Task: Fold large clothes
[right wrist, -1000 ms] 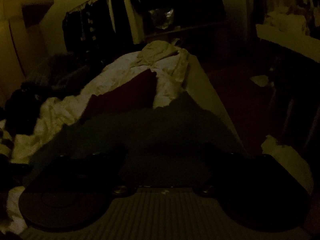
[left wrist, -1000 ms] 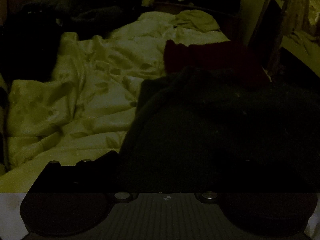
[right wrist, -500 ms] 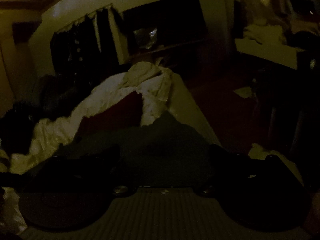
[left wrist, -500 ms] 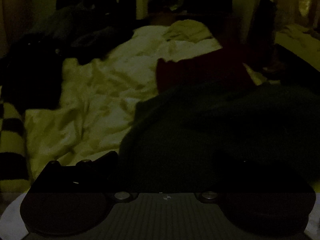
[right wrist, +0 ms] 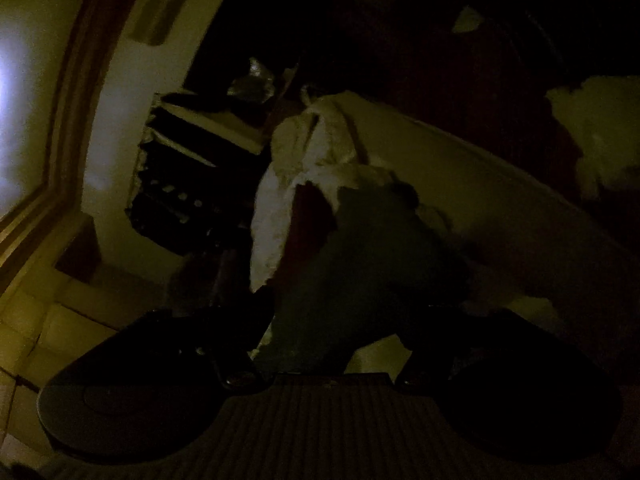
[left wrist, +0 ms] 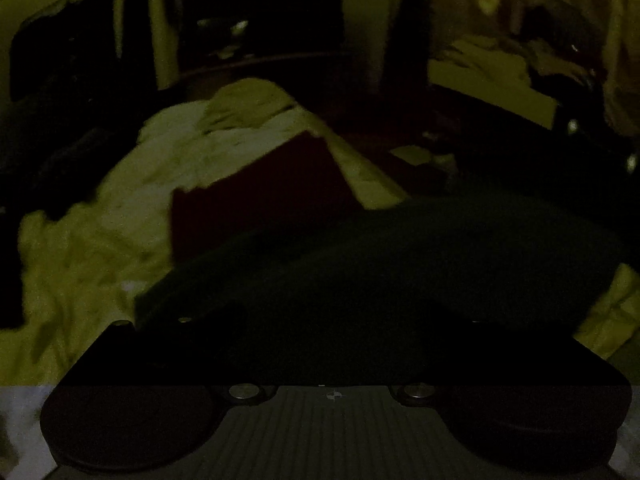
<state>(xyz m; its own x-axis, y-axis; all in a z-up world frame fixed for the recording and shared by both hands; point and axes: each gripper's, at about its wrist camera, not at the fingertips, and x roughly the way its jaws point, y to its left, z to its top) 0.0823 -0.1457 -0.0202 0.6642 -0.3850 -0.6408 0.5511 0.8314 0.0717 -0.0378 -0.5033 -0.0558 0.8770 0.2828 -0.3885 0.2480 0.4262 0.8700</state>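
No writing or label can be read in this dim room; the dark garment (left wrist: 400, 264) lies on the bed's pale quilt (left wrist: 104, 248), just in front of a dark red cloth (left wrist: 264, 192) and reaching back to the left tool (left wrist: 332, 336), whose fingers are lost in shadow, so I cannot tell its grip; in the tilted right view the same dark garment (right wrist: 360, 264) hangs between the closing jaws of the right tool (right wrist: 340, 332), contact too dark to judge.

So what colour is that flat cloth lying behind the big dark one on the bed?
Dark red, maroon. The flat cloth shows best in the left wrist view.
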